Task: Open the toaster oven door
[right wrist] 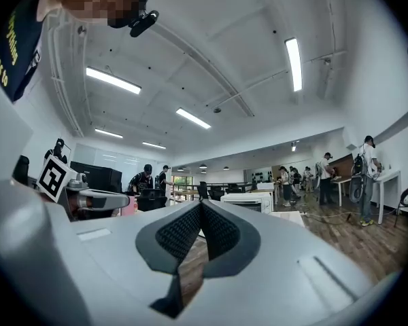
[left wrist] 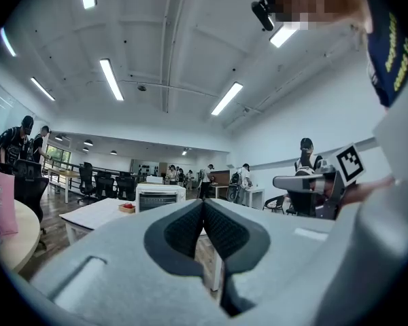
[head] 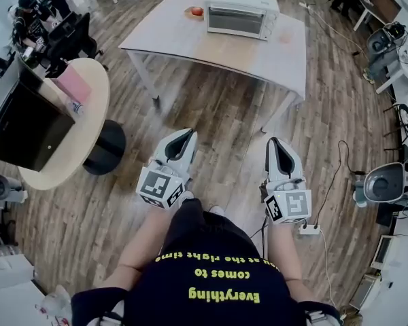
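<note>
A white toaster oven (head: 240, 11) stands with its glass door closed at the far side of a white table (head: 258, 56), well ahead of me. The oven also shows small and distant in the left gripper view (left wrist: 159, 197) and in the right gripper view (right wrist: 247, 202). My left gripper (head: 188, 135) and right gripper (head: 273, 143) are held level in front of my body, over the wood floor and short of the table. Both are shut with nothing between the fingertips, their dark pads (left wrist: 190, 226) pressed together.
A small tray of red items (head: 195, 11) sits left of the oven. A round wooden table (head: 81, 107) with a dark monitor (head: 20, 124) and a pink object stands at left. Chairs and equipment (head: 387, 182) line the right. Cables and a power strip (head: 310, 229) lie on the floor.
</note>
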Motion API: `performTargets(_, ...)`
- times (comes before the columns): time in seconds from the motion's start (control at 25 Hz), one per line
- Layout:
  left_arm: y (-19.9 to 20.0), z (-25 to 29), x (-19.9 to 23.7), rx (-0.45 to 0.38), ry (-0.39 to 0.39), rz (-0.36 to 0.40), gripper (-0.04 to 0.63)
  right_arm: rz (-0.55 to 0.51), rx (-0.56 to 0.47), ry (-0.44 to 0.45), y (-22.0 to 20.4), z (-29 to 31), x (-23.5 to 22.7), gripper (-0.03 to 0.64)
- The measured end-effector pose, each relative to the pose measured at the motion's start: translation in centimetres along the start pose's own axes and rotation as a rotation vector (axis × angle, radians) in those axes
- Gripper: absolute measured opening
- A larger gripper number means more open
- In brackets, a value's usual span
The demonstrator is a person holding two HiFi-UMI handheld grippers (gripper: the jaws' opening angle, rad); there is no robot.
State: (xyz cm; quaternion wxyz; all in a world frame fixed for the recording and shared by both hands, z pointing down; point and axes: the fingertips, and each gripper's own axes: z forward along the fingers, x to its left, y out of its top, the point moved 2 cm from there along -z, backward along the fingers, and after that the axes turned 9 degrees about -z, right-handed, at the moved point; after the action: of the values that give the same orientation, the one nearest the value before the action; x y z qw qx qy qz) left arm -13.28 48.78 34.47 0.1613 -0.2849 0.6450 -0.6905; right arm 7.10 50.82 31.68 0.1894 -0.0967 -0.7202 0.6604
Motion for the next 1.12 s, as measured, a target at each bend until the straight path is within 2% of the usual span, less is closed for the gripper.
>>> performTargets(0.36,0.5,1.4,0.0,-0.001,-0.004,0.010,0.002,0.067,-0.025,0.040,-0.2,1.1,-0.6,0.011)
performTargets(0.68,0.3,5.2,3.2,0.002,-0.004,-0.005,0.002,0.058,-0.006,0.059,-1.3,5.3,-1.5,0.011)
performTargets(0.84,0.2,8.9,5.9,0.004,-0.023,-0.014,0.002,0.049,0.010,0.030,-2.1,8.5,-3.6,0.011)
performTargets(1.12,1.7,16.3,11.8,0.015,-0.072,-0.020,0.002,0.040,0.024,0.025,-2.4,18.1,-5.9,0.011)
